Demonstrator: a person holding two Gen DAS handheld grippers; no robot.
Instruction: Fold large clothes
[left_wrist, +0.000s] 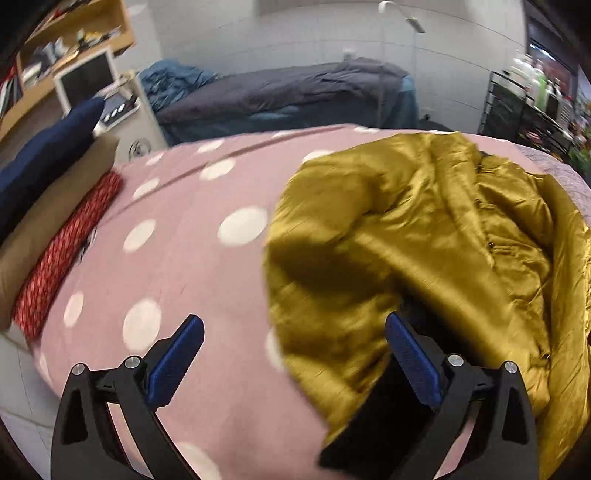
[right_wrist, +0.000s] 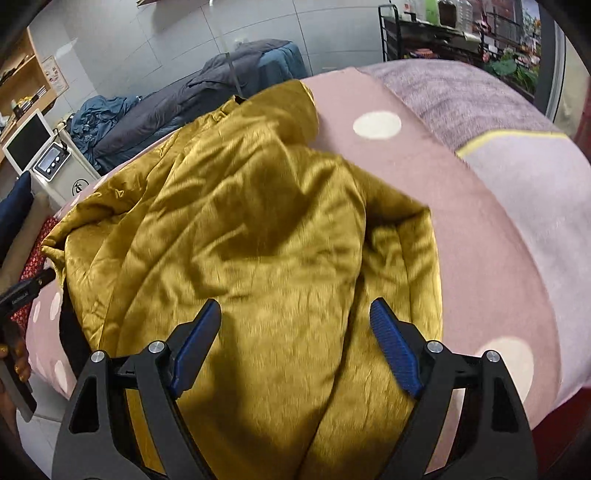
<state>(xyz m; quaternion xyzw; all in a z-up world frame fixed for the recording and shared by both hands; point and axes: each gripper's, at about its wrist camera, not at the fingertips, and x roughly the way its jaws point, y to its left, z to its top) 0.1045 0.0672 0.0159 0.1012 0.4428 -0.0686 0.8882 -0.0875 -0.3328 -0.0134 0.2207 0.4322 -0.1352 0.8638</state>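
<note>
A large mustard-yellow satin garment (left_wrist: 424, 236) lies crumpled on a pink bed cover with white dots (left_wrist: 177, 236). In the left wrist view my left gripper (left_wrist: 293, 326) is open and empty, hovering over the garment's left edge, its right finger above the cloth. In the right wrist view the garment (right_wrist: 251, 236) fills the middle, with a dark lining showing at its left edge. My right gripper (right_wrist: 295, 314) is open and empty just above the garment's near part. The left gripper's tip shows at the far left (right_wrist: 26, 291).
Folded clothes, navy, tan and red-patterned (left_wrist: 66, 236), are stacked at the bed's left edge. A grey blanket (right_wrist: 524, 177) covers the bed's right side. Behind are a second bed with dark bedding (left_wrist: 280, 96), a white appliance (right_wrist: 55, 166), wooden shelves and a black rack (left_wrist: 517, 103).
</note>
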